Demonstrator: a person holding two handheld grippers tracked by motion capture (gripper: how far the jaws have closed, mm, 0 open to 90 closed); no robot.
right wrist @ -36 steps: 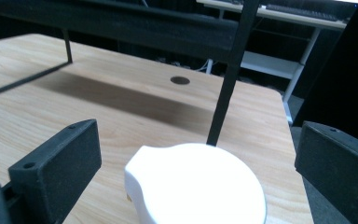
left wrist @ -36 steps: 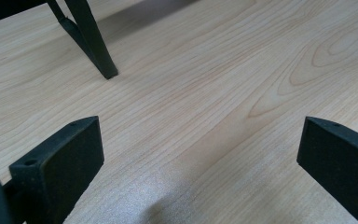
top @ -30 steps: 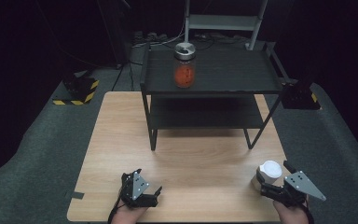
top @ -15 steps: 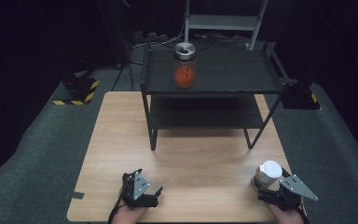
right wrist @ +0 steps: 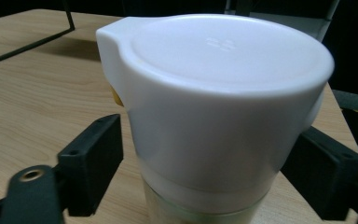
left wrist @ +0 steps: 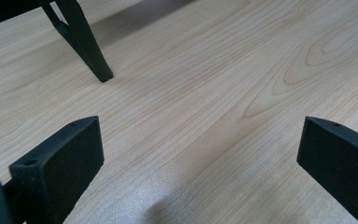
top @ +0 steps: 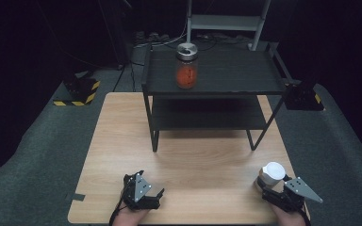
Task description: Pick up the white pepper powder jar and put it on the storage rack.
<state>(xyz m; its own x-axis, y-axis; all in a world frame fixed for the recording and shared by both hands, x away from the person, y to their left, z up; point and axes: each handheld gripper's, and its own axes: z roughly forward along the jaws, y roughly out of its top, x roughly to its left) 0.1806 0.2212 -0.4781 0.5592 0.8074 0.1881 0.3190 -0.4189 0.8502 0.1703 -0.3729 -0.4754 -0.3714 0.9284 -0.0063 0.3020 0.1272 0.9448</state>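
The right gripper (top: 274,187) has slid down-frame to the lower right, jaws now bracketing the white-capped jar (top: 272,173) — probably about to grip — while the left gripper (top: 156,197) rests wide open.

A black two-tier shelf (top: 217,84) stands at the far end of the wooden table (top: 122,141); a metal-lidded jar (top: 187,66) with red contents stands upright on its top tier.

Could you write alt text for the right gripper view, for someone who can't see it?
A white-lidded clear container stands close up between the right gripper's two black jaws, on a light wooden table. Whether the jaws touch it cannot be told.
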